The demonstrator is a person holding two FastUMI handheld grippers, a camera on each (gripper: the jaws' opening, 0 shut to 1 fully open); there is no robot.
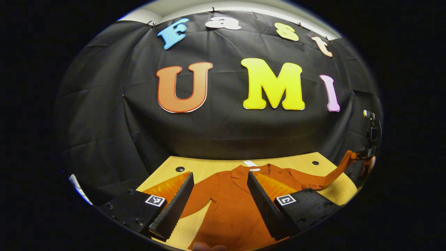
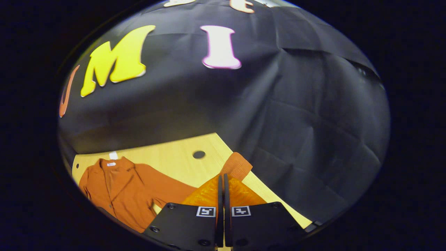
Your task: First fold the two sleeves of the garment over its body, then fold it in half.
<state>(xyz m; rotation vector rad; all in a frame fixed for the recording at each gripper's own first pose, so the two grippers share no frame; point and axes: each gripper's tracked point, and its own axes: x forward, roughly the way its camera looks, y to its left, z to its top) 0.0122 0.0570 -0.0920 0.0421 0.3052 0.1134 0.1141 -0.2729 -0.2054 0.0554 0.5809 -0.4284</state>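
- One rust-orange cardigan (image 1: 226,205) is lying spread on the light wooden table (image 1: 209,165), collar toward the black cloth wall (image 1: 223,132); its body is lying straight ahead of the left gripper (image 1: 220,193) and below it.
- Two sleeves are showing in the left gripper view: one sleeve (image 1: 195,204) is lying bent beside that gripper's left finger, and the other sleeve (image 1: 331,174) is stretching up off the table toward the far right, where the right gripper (image 1: 371,146) is gripping its end.
- In the right gripper view, the right gripper (image 2: 222,184) is sitting clenched, both fingers pressing on the sleeve cuff (image 2: 237,165), which is sticking out just beyond the fingertips; the cardigan's body is lying to its left.
- The left gripper is sitting released, its two fingers spread wide over the cardigan, holding nothing.
- Two dark round holes are showing in the table: one hole (image 1: 179,169) left of the left gripper, one hole (image 1: 315,162) to its right.
- One small white tag (image 1: 250,163) is lying on the table just beyond the collar.
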